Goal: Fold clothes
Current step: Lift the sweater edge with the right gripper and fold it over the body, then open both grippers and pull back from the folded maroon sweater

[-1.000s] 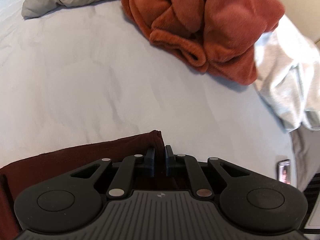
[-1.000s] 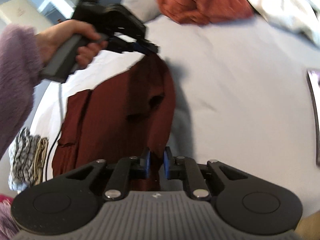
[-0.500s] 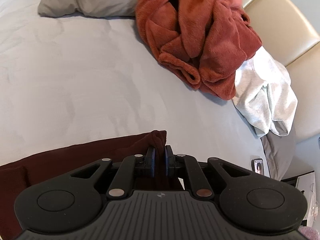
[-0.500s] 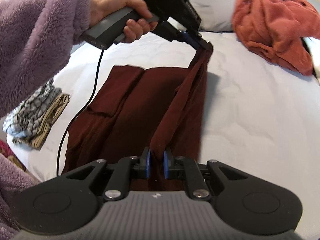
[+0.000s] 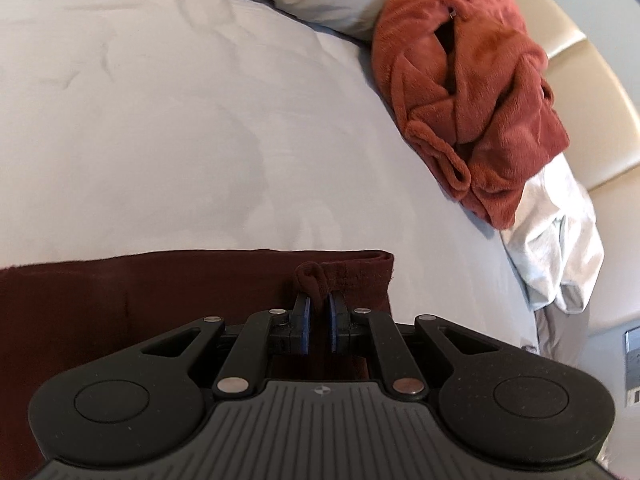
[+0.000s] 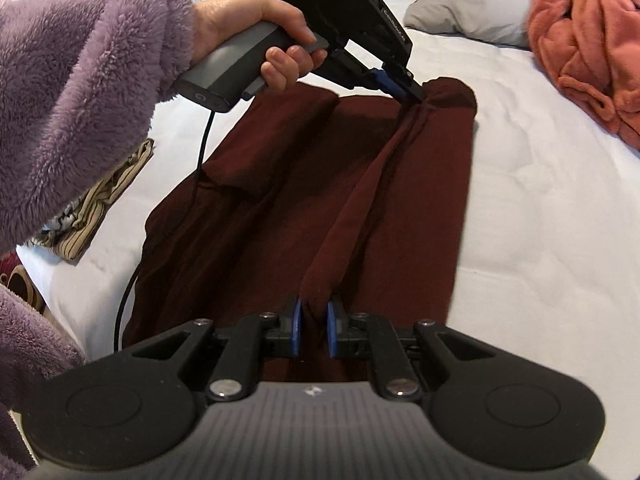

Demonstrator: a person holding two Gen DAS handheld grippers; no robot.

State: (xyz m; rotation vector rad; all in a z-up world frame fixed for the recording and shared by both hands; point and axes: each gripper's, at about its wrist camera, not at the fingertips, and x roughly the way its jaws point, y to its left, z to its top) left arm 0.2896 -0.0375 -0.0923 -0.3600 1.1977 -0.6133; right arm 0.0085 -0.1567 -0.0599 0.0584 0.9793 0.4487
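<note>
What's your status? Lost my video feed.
Left gripper and right gripper both shut on maroon garment. Edge lifted off bed. Nothing in the way.

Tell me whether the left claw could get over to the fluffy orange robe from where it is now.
Probably not yet. The left claw is shut on the dark maroon garment, so it would have to let go first. Otherwise only bare white bedsheet lies between it and the fluffy orange robe.

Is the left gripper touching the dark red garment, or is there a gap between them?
Touching. In the right wrist view the left gripper pinches a bunched corner of the dark red garment, its jaws closed on the cloth. The left wrist view shows fabric between its pads too.
</note>
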